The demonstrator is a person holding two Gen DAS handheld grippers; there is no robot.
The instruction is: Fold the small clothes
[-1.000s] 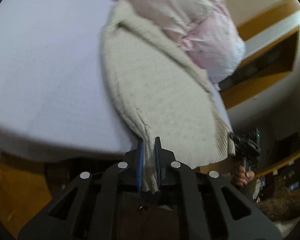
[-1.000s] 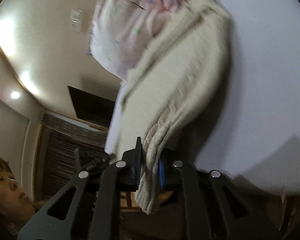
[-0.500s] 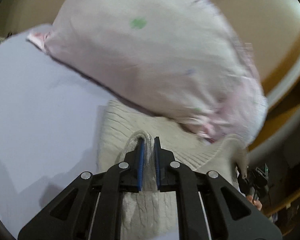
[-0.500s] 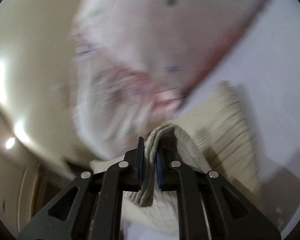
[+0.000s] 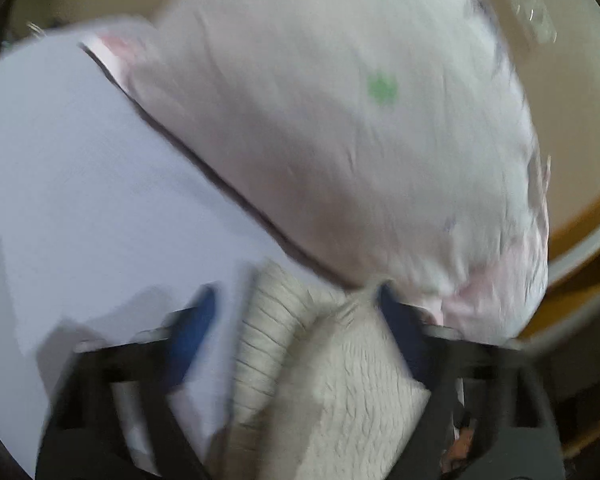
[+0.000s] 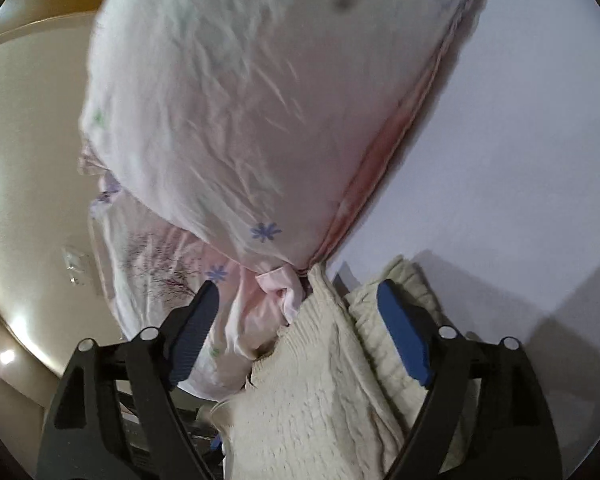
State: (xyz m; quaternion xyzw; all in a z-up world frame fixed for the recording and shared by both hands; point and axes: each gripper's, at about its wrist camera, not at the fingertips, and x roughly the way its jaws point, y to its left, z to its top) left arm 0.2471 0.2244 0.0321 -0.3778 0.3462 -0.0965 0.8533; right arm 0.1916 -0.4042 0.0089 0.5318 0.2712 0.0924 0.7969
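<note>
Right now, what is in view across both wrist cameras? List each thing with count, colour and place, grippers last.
knit garment: one, cream, lying folded on the table between the open fingers of both grippers.
printed garment: one, pale pink-white with small blue and green flower marks, lying just beyond the knit, part of it hanging over the table edge.
table: one, white surface under both garments.
wall trim: one band, orange-brown, in the background of the left wrist view.
ceiling lights: bright spots, lower left of the right wrist view.
left gripper: black with blue pads, open, straddling the knit.
right gripper: black with blue pads, open, straddling the knit.
</note>
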